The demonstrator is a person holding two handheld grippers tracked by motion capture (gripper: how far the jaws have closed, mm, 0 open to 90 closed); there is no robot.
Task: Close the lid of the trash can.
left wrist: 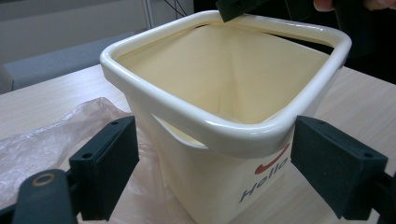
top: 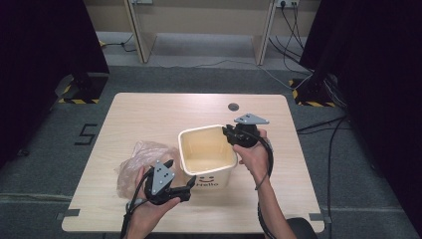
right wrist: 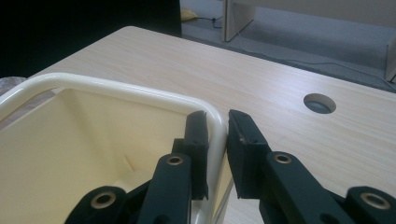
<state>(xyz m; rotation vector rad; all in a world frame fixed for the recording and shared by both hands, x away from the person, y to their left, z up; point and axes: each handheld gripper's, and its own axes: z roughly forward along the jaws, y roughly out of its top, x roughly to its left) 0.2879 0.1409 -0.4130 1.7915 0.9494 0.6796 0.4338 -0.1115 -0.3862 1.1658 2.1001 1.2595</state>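
Right claw: I have my right gripper pinched onto the far right rim of the cream bin, one jaw inside the wall and one outside, pads pressed to the rim with nothing else between them.
Left claw: my left gripper stands with its jaws spread wide, one on either side of the bin's near corner, neither pad touching it; it holds nothing.
Room: I see grey carpet all round, dark curtains left and right, and pale desk legs at the back with cables trailing across the floor.
Stands: two black stand bases with yellow-and-black striped edges sit on the floor off both far corners of the table.
Surface: I work on a light wood-grain table, bare across its far half.
Task thing: the bin stands upright near the middle of the table, a little toward my side, its square mouth open and its inside bare, a red smile and the word "Hello" on the near face.
In the way: a crumpled clear plastic bag lies on the table just left of the bin, touching its left wall and running under my left hand; nothing sits between the left jaws and the bin's corner.
Small things: a round cable hole is set in the table beyond the bin, well apart from it.
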